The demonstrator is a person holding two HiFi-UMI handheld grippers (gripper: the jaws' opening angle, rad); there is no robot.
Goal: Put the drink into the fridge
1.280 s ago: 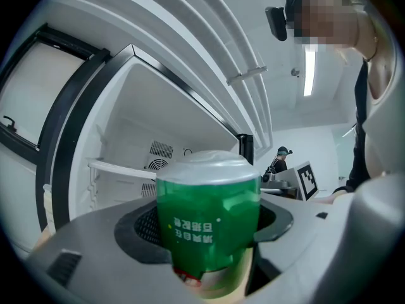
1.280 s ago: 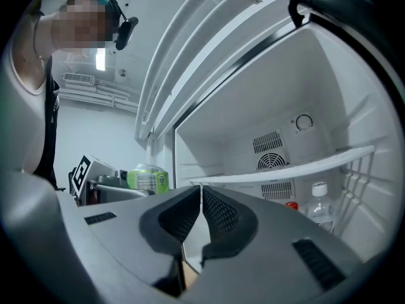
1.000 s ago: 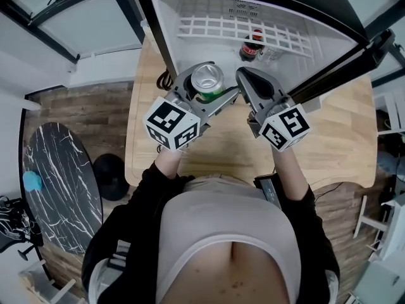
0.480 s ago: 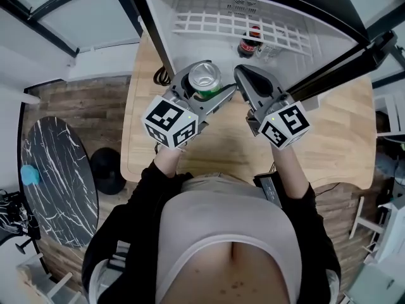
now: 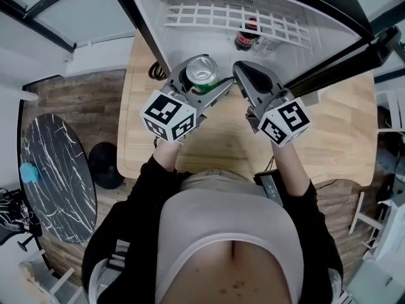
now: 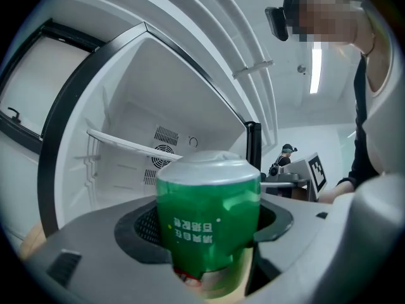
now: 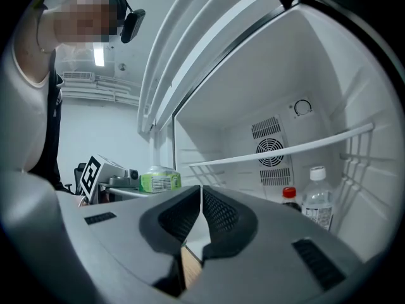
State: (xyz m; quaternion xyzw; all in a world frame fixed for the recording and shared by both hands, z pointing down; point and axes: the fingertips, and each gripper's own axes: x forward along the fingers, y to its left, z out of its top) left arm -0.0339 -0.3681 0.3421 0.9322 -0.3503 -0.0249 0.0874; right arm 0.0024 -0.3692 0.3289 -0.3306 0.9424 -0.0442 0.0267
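Note:
A green drink can (image 5: 201, 76) with a silver top sits upright between the jaws of my left gripper (image 5: 201, 81), which is shut on it. In the left gripper view the can (image 6: 209, 223) fills the middle, in front of the open fridge (image 6: 136, 163). The fridge (image 5: 190, 5) stands open just ahead, its white wire shelf (image 5: 209, 24) showing. My right gripper (image 5: 243, 80) is beside the can, shut with nothing in it; its pads (image 7: 218, 217) touch. From the right gripper view the can (image 7: 159, 180) shows at left.
Inside the fridge stand a dark red-capped bottle (image 5: 247, 38) and a clear water bottle (image 7: 316, 201) at the right. The fridge door (image 5: 342, 68) swings out to the right. The fridge sits on a wooden table (image 5: 342, 138). A round marble table (image 5: 57, 176) is at the left.
Both grippers have moved a little forward toward the fridge opening, the left one carrying the can. Neither gripper's jaws have changed.

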